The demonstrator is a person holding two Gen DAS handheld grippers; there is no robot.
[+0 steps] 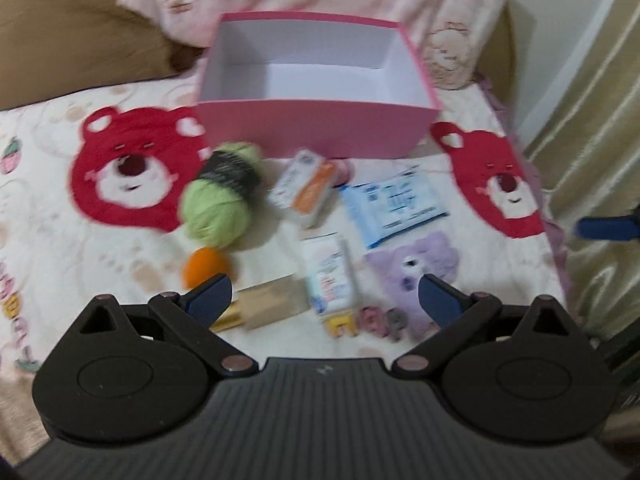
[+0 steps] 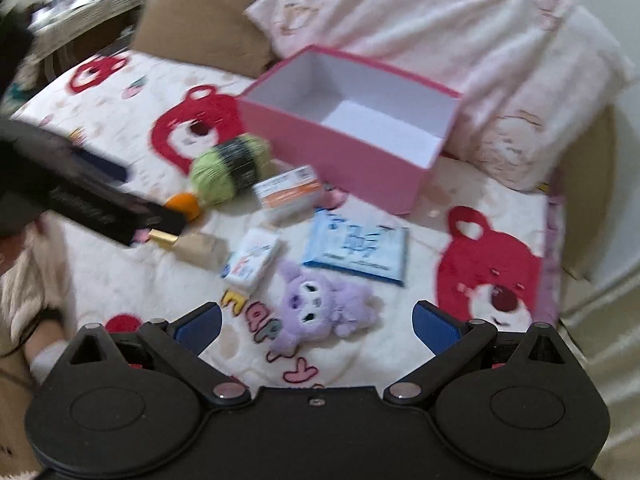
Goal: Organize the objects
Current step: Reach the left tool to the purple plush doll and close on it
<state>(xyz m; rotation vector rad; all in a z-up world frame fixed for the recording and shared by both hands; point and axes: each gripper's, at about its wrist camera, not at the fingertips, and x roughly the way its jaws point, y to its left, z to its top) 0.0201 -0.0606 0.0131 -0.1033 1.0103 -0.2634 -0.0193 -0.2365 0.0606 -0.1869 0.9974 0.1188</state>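
An empty pink box (image 1: 316,130) (image 2: 332,140) stands open on a bear-print blanket. In front of it lie a green yarn ball (image 1: 218,196) (image 2: 228,166), an orange ball (image 1: 206,266) (image 2: 184,204), an orange-white carton (image 1: 306,186) (image 2: 288,194), a blue-white packet (image 1: 396,204) (image 2: 356,246), a small white box (image 1: 330,276) (image 2: 252,264), a beige block (image 1: 268,306) (image 2: 200,250) and a purple plush (image 1: 416,272) (image 2: 320,306). My left gripper (image 1: 324,300) is open and empty above the near items. My right gripper (image 2: 316,322) is open and empty above the plush.
A pink pillow (image 2: 460,52) and a brown cushion (image 1: 80,36) lie behind the box. The left gripper's body (image 2: 76,196) shows at the left of the right wrist view. A curtain (image 1: 592,100) hangs at the right bed edge.
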